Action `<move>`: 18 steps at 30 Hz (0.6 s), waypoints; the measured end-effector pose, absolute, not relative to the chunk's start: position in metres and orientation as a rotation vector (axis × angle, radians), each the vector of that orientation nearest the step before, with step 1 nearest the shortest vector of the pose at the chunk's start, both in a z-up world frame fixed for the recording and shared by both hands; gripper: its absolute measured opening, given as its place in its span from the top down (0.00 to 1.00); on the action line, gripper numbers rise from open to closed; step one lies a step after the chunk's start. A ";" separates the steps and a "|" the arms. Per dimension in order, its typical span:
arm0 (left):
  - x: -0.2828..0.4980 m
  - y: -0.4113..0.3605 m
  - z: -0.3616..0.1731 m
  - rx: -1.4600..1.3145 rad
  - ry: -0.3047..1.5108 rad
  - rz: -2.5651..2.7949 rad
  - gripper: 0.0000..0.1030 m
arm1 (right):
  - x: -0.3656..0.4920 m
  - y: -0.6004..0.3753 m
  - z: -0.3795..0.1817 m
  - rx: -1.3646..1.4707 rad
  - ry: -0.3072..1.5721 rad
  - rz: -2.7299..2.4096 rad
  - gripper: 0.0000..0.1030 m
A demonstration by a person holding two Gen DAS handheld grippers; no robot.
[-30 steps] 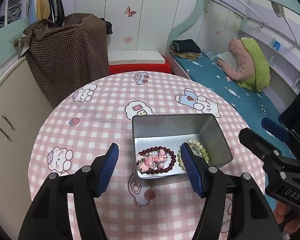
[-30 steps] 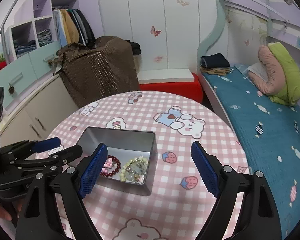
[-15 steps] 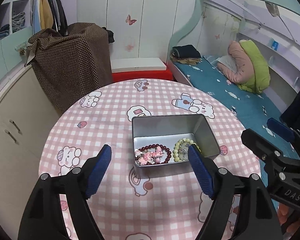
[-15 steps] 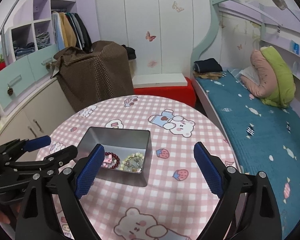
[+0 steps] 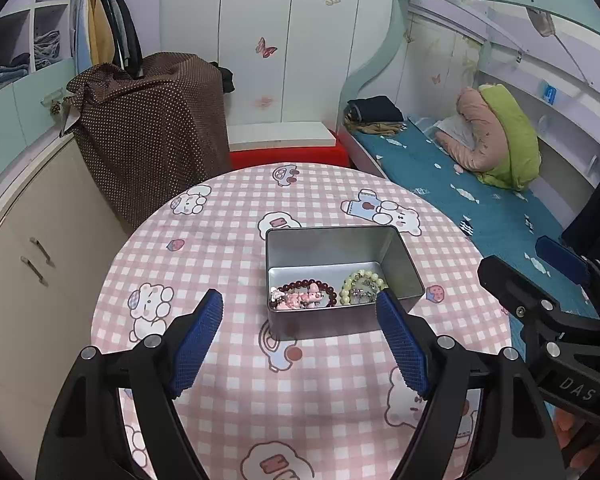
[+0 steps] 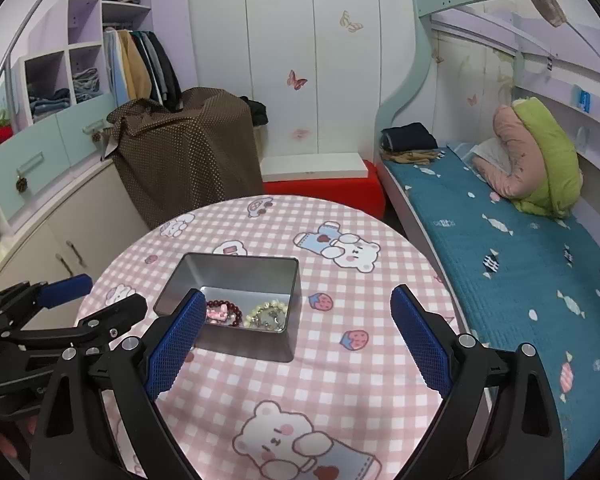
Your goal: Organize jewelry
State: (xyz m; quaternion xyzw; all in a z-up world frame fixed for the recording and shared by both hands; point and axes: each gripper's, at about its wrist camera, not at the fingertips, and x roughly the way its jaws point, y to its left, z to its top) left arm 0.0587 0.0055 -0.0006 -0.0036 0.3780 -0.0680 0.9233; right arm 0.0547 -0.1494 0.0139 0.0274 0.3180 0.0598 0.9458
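On the pink checked table (image 5: 228,240) sits the open tin (image 5: 342,280), and the jewelry is already inside: a dark red bracelet (image 5: 304,294) with pink charms at the left, a pale green one (image 5: 362,286) just beside it at the right. Both tongs hang back over the near side of the cloth; the left gripper (image 5: 300,340) is spread wide and empty, and so is the right gripper (image 6: 296,342), nothing between its pads. That looks like a job near done, hands clear so nothing snags. Bare cloth rings the tin on every side, well in from the round edge, so there is plenty of room to pull away.
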 end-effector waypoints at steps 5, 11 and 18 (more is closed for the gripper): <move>0.054 0.005 0.002 -0.006 0.773 -0.132 0.26 | 0.049 -0.148 0.017 0.052 0.635 0.129 0.12; 0.052 0.007 0.003 -0.017 0.775 -0.123 0.26 | 0.047 -0.148 0.018 0.048 0.640 0.121 0.12; 0.052 0.010 0.003 -0.021 0.783 -0.107 0.26 | 0.045 -0.149 0.017 0.049 0.646 0.116 0.12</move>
